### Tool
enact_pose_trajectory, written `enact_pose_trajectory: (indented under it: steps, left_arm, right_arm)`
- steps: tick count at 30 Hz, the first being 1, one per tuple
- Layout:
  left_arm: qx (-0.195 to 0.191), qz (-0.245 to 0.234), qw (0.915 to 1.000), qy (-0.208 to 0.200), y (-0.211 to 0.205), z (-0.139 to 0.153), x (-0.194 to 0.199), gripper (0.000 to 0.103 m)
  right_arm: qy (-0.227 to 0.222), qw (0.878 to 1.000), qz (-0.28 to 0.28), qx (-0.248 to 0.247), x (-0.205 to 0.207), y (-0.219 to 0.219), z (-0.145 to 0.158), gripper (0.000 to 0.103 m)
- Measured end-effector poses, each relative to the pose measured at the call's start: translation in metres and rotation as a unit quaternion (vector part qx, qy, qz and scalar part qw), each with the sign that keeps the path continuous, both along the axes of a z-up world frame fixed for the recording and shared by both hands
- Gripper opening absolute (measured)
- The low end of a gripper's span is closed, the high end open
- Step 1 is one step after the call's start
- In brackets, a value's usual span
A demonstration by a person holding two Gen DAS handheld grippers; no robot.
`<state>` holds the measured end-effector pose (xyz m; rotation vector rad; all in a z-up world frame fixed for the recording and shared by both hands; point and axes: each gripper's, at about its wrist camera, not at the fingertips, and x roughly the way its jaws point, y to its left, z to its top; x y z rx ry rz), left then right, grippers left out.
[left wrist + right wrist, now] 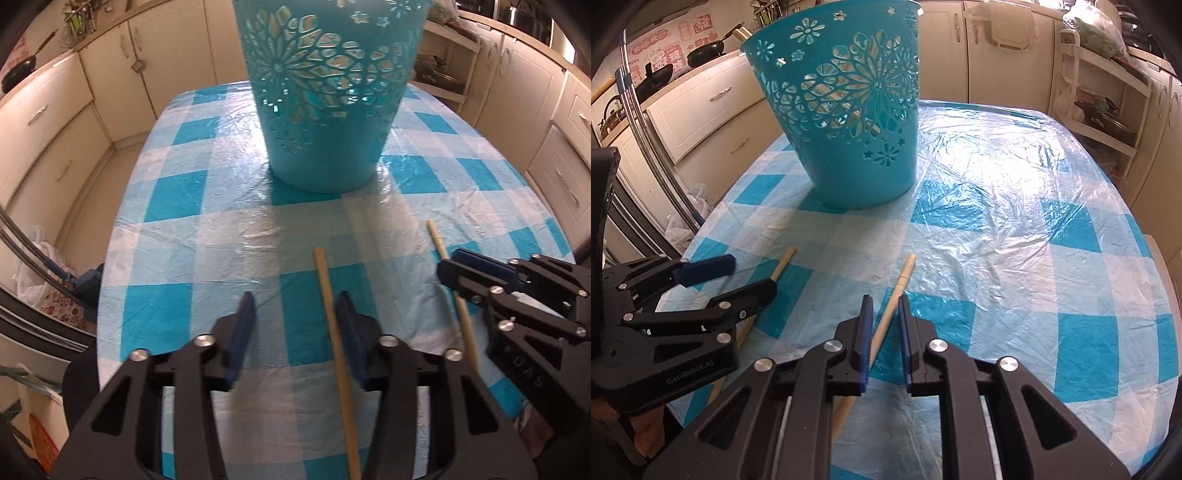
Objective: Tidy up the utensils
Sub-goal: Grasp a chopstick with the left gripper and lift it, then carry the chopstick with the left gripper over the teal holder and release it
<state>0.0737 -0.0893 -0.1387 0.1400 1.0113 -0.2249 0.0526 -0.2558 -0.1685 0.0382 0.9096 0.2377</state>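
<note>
Two wooden sticks lie on the checkered tablecloth near the front edge. My left gripper [295, 314] is open, its jaws astride the left stick [334, 332], which runs close to the right finger. My right gripper [884, 314] is open a little, jaws on either side of the right stick [892, 302], without a visible squeeze. The right gripper also shows in the left wrist view [452, 275], over the right stick [437, 240]. The left gripper shows in the right wrist view [753, 275] over the left stick [783, 264]. A teal cut-out bucket [325, 92] stands beyond; wooden handles show inside it [742, 35].
The table [1015, 221] is covered in blue-and-white checks under clear plastic. Cream kitchen cabinets [55, 122] surround it. An open shelf unit [1100, 103] stands at the far right. Metal tubes [646, 147] and plastic bags [40, 273] are at the table's left.
</note>
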Motion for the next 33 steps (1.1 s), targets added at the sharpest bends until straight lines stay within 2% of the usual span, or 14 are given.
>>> enact_pose_trajectory:
  steps: [4, 8, 12, 14, 18, 20, 22, 23, 26, 28, 33]
  left_arm:
    - [-0.021, -0.009, 0.9997, 0.012, -0.002, 0.002, 0.001, 0.007]
    - [-0.071, -0.013, 0.9968, 0.035, 0.007, 0.001, 0.005, 0.005]
    - [-0.080, -0.012, 0.9958, 0.043, 0.014, 0.001, 0.008, 0.006]
    - [-0.071, -0.023, 0.9962, 0.045, 0.013, 0.001, 0.009, 0.006]
    - [-0.022, -0.041, 0.9983, 0.036, 0.001, 0.002, 0.007, 0.005]
    - [-0.035, -0.045, 0.9977, 0.037, 0.003, 0.005, 0.008, 0.005]
    - [-0.060, -0.048, 0.9966, 0.030, 0.009, 0.019, 0.007, 0.005]
    - [-0.088, -0.055, 0.9944, 0.020, 0.014, 0.034, 0.005, 0.005]
    - [-0.138, -0.071, 0.9877, -0.023, 0.023, 0.077, 0.004, 0.005]
    - [-0.181, -0.076, 0.9786, -0.062, 0.029, 0.114, 0.008, 0.005]
    - [-0.243, -0.055, 0.9561, -0.155, 0.036, 0.179, 0.034, 0.005]
  right_arm:
    - [-0.003, 1.000, 0.001, -0.002, 0.000, 0.001, 0.000, 0.025]
    - [-0.005, 1.000, -0.002, -0.003, 0.000, 0.001, 0.000, 0.025]
    - [-0.009, 1.000, -0.002, -0.006, 0.000, 0.002, -0.001, 0.030]
    - [-0.011, 1.000, 0.000, -0.007, 0.000, 0.003, -0.001, 0.035]
    - [-0.016, 1.000, 0.001, -0.012, 0.000, 0.004, -0.001, 0.039]
    - [-0.017, 1.000, 0.000, -0.010, 0.000, 0.004, -0.001, 0.039]
    - [-0.018, 1.000, 0.000, -0.009, 0.000, 0.003, -0.001, 0.039]
    - [-0.020, 1.000, 0.000, -0.009, 0.000, 0.004, -0.001, 0.041]
    - [-0.023, 1.000, 0.003, -0.015, 0.001, 0.008, -0.002, 0.047]
    - [-0.025, 0.999, 0.006, -0.024, 0.001, 0.012, -0.003, 0.050]
    - [-0.026, 0.999, 0.008, -0.024, 0.000, 0.012, -0.003, 0.051]
